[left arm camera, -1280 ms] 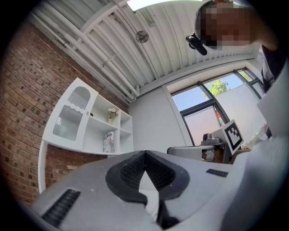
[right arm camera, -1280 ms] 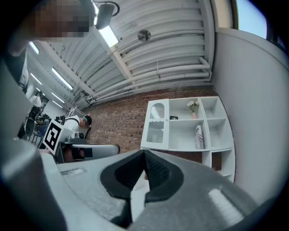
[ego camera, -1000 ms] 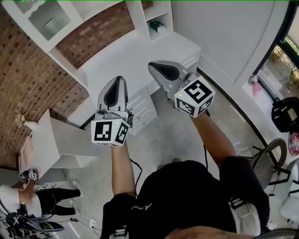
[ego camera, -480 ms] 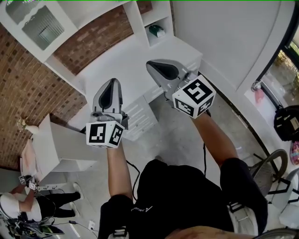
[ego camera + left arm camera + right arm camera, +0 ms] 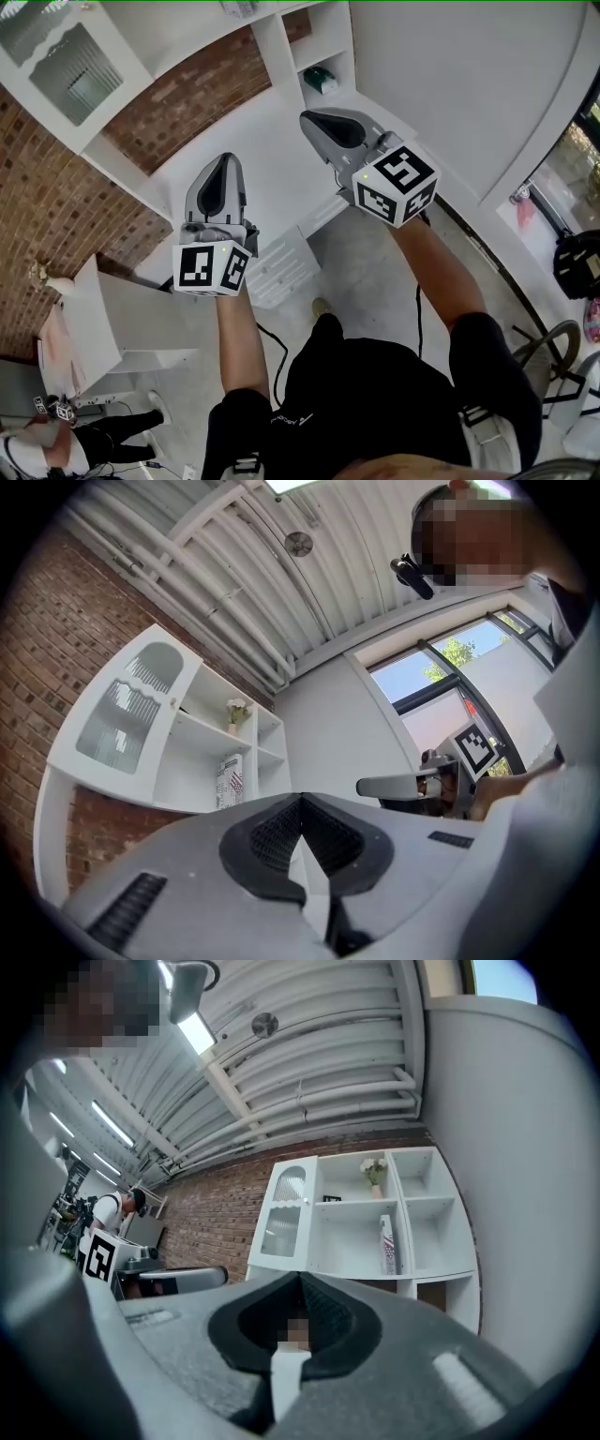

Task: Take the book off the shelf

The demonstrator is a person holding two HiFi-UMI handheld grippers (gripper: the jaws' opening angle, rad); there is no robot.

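The white shelf unit (image 5: 361,1218) has drawn closer ahead of both claws. The left claw (image 5: 225,165) and right claw (image 5: 315,127) are closed and empty. The book (image 5: 386,1244) stands upright, well beyond them, so this is probably only the approach.

No legible text in any view.

- Left marker cube (image 5: 214,267) on the left gripper (image 5: 228,161): black-and-white square codes on its faces, no letters or digits.
- Right marker cube (image 5: 396,186) on the right gripper (image 5: 311,118): same kind of codes, nothing to read.
- Book (image 5: 386,1244) standing upright on the shelf (image 5: 356,1274): dark print on a pale cover, too small to read in either gripper view.
- Shirt logo (image 5: 286,418): short line of white lettering on the person's black shirt, too small to make out.
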